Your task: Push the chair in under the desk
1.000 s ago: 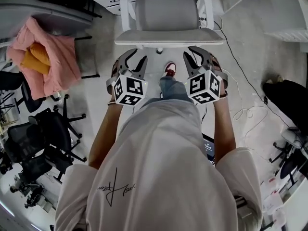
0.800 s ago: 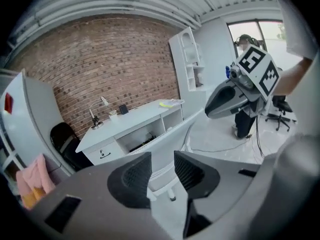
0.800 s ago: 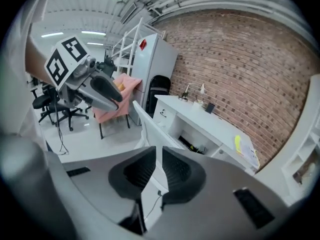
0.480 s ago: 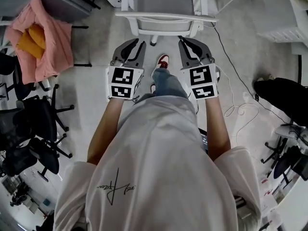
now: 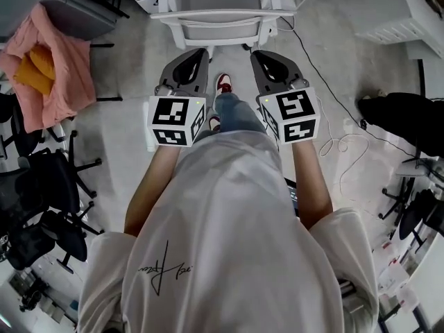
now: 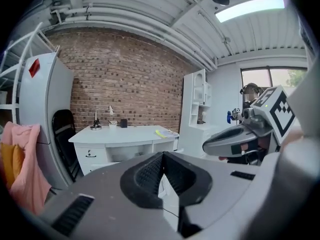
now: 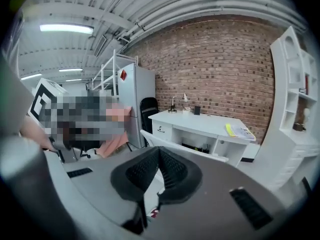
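Your left tool and right tool have both just snapped closed with nothing between the jaws. They're hovering just behind the chair back. That chair sits right in front of the white surface, with your shoe just behind it.

hand-held grippers closed empty and rolled upright.

Red brick wall, wht shelf unit, window, strip light o/head, grey floor.
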A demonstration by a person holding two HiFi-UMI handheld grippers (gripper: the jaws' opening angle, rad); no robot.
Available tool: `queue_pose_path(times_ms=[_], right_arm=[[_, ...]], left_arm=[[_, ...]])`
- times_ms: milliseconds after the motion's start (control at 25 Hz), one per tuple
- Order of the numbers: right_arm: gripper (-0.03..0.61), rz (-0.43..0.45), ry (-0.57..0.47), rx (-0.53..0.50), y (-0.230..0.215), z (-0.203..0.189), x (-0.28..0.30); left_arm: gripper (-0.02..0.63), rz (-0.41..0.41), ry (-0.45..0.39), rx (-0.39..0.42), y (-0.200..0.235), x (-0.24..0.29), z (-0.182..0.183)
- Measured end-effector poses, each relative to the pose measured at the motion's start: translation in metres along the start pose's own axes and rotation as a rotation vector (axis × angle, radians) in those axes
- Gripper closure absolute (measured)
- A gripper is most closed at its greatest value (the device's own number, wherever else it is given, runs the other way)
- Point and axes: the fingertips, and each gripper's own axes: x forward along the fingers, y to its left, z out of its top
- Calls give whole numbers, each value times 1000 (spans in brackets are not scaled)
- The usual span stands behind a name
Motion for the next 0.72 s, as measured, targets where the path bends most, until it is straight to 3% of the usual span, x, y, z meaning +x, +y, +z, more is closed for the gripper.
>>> queue_pose_path(times_ms=[440,720], right_arm=[[552,133,-111,9,25,30,-12],[552,150,-93,-2,28,26,-19]], left_arm=[[609,-2,-14,16,-4,-17,12],[609,3,-22,12,-5,-25,14]])
